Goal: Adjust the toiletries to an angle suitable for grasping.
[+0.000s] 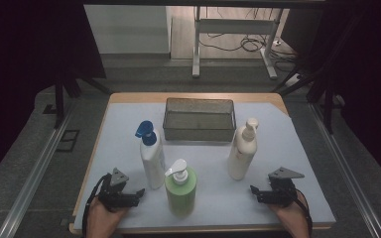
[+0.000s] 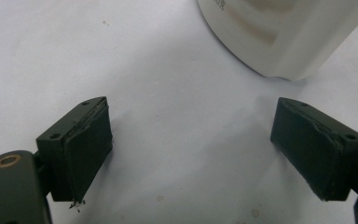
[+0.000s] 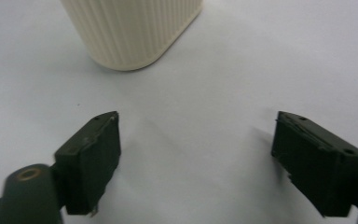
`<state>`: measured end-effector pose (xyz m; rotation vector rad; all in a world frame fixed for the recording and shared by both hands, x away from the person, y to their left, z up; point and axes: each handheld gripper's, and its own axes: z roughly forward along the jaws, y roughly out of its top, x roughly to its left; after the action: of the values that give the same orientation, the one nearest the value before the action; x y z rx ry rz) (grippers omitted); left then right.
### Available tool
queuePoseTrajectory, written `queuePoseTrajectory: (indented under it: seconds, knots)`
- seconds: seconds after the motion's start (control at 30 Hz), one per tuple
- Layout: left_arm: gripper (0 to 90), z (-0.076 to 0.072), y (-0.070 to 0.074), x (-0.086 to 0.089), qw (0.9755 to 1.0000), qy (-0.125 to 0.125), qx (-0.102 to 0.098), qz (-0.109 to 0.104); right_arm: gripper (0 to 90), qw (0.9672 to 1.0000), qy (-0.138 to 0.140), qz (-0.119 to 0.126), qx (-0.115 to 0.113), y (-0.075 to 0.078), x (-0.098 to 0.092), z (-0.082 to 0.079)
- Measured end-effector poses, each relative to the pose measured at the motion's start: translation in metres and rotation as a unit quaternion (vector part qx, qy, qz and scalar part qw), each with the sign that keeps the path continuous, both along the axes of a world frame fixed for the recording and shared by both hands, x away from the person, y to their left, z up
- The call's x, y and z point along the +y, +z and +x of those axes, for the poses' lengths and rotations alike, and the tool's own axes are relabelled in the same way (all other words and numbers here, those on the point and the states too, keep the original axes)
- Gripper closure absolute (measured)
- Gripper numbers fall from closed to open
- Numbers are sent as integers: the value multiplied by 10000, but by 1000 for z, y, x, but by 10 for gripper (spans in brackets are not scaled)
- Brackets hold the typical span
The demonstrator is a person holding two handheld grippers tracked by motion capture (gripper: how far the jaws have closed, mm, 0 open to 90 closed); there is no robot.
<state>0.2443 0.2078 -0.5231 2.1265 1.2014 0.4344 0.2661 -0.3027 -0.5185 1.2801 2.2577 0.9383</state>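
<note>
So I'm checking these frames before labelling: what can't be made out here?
- White bottle: left gripper view's top edge cuts off all but its base; label print too blurred to read.
- Cream bottle: right gripper view's top edge cuts off its pump.
- Basket: high view, mesh walls hide part of its floor.
- Green bottle: label too small.

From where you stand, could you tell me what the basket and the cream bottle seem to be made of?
The basket looks like fine metal mesh, dull grey: you can see through its walls. The cream bottle looks like plastic with a matte finish and fine upright ribs, plain in the right gripper view.
</note>
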Motion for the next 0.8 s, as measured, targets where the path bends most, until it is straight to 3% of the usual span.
queuePoseTrajectory:
  seconds: [0.63,0.8]
  knots:
    - [124,0,0,0,10000,3,-1,-5,131,10000,11,-11,48,1,1,1]
    - [124,0,0,0,10000,3,2,-4,219,10000,20,-38,48,3,0,0]
